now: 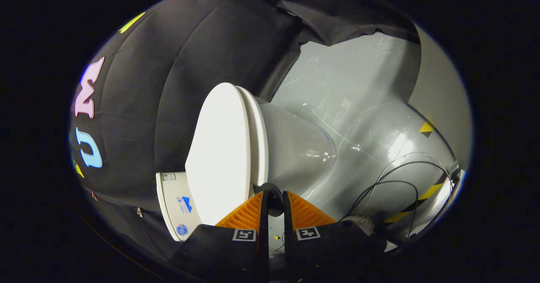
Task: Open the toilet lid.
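I see the toilet lid [221, 148] at frame centre, closed on its seat, long axis running top-to-bottom; my claw [275, 198] is nearly pressed together, gripping nothing.

The hand-held gripper [274, 196] reaches forward with its two fingers [253, 213] side by side and nearly parallel, each with a ribbed pad on its outer face and a square marker tag on the block behind it. A narrow slot stays between the fingers, so they are close together without meeting, and their tips sit level with each other. The camera view is rolled to one side, so the tool looks to be held turned about its long axis.
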Demonstrator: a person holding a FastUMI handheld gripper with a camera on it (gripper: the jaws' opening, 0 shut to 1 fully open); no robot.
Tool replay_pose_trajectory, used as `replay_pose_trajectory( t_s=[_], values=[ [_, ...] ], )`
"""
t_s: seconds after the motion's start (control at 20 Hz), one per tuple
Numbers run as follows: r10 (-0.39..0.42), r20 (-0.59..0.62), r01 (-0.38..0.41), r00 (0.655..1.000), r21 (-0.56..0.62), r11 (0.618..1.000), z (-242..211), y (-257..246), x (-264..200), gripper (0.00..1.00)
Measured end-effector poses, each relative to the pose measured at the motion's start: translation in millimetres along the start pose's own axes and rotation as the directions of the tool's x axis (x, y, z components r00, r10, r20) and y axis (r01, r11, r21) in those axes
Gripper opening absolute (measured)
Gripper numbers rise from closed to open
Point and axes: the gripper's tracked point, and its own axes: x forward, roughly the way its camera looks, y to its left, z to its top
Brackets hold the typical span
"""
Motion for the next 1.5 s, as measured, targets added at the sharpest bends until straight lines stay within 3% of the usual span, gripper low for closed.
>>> replay_pose_trajectory(
  t_s=[0.25, 0.3, 0.35, 0.4, 0.65, 0.9, 1.05, 1.25, 1.5],
  values=[
    [0.040, 0.017, -0.040, 0.999, 0.031, 0.999, -2.2, 5.2, 4.4, 0.20],
    [0.037, 0.042, -0.041, 0.998, 0.082, 0.996, -8.2, 7.4, -18.8, 0.20],
    [0.053, 0.022, -0.055, 0.998, 0.092, 0.994, 0.0, 8.0, 7.4, 0.13],
    [0.060, 0.028, -0.062, 0.998, 0.098, 0.993, -0.4, 4.8, 0.8, 0.05],
    [0.056, 0.054, -0.058, 0.997, 0.047, 0.997, 1.9, 11.4, -5.6, 0.05],
    [0.191, 0.094, -0.192, 0.977, 0.000, 0.981, 4.8, 62.1, -36.3, 0.05],
    [0.295, 0.111, -0.283, 0.949, -0.109, 0.953, -2.9, 114.3, -68.4, 0.05],
    [0.417, 0.082, -0.379, 0.905, -0.287, 0.880, -30.7, 197.2, -110.7, 0.05],
    [0.402, 0.086, -0.299, 0.912, -0.531, 0.793, -70.6, 265.5, -131.1, 0.05]
  ],
)
